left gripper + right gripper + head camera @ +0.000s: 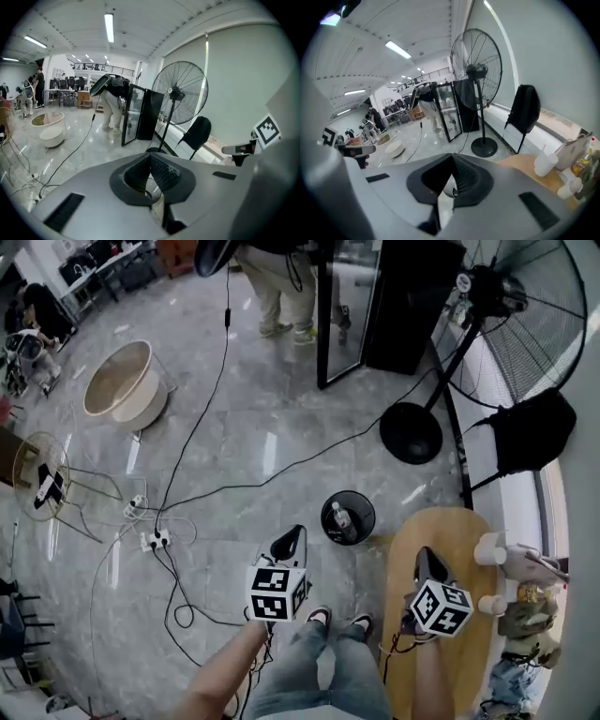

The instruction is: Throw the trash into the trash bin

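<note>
The black mesh trash bin (360, 503) stands on the grey floor with a plastic bottle (343, 518) lying in it. My left gripper (292, 536) hangs just left of the bin, jaws shut with nothing between them; in the left gripper view the left gripper (150, 156) shows its tips meeting. My right gripper (427, 559) is over the near-left part of the round wooden table (441, 531), also shut and empty, as the right gripper (452, 158) shows in its own view. White cups (489, 547) and packets (525, 610) sit on the table's right side.
A big standing fan (511, 301) with a round base (411, 432) and a black chair (534, 432) stand beyond the table. Cables and a power strip (155, 540) cross the floor at left. Farther off are a beige tub (120, 381), a glass-door cabinet (347, 306) and a standing person (281, 282).
</note>
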A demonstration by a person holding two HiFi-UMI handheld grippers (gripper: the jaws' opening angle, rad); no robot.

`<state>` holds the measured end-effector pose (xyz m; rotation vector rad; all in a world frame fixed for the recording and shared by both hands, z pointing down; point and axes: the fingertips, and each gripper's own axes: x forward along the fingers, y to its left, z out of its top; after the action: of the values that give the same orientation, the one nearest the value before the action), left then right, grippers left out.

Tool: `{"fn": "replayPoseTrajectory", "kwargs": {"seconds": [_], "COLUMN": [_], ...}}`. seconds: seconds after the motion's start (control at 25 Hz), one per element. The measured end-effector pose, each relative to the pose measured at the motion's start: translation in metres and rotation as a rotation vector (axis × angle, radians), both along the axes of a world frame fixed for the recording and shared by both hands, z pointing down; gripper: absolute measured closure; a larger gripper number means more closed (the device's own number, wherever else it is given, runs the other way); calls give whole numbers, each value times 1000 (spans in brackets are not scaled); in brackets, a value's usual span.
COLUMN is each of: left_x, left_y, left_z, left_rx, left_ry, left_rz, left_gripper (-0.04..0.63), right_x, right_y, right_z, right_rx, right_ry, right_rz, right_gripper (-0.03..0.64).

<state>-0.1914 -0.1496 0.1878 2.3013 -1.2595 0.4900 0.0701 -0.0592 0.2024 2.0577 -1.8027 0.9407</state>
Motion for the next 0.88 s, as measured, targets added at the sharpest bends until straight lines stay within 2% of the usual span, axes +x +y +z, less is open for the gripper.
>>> {"fn": "replayPoseTrajectory", "kwargs": {"seconds": [0.24,0.36,0.6,0.72,0.88], "left_x": [13,20,36,37,34], "left_y": [17,18,23,26,30], "left_z": [-99,-138,-144,-146,-151], "left_rx": [91,140,149,152,155], "left_ry": [86,128,163,169,171], "left_rz": [41,56,65,68,63], "left_gripper": [581,581,581,581,581], "right_x": [44,66,93,90,85], "right_y": [56,89,125,129,130], "right_z": [-124,-168,-166,-167,-172], "right_rx": [201,276,308,303,279], "right_ry": [48,86,61,51,90], "right_rz": [169,260,377,385,364], "right_gripper": [611,612,612,612,615]}}
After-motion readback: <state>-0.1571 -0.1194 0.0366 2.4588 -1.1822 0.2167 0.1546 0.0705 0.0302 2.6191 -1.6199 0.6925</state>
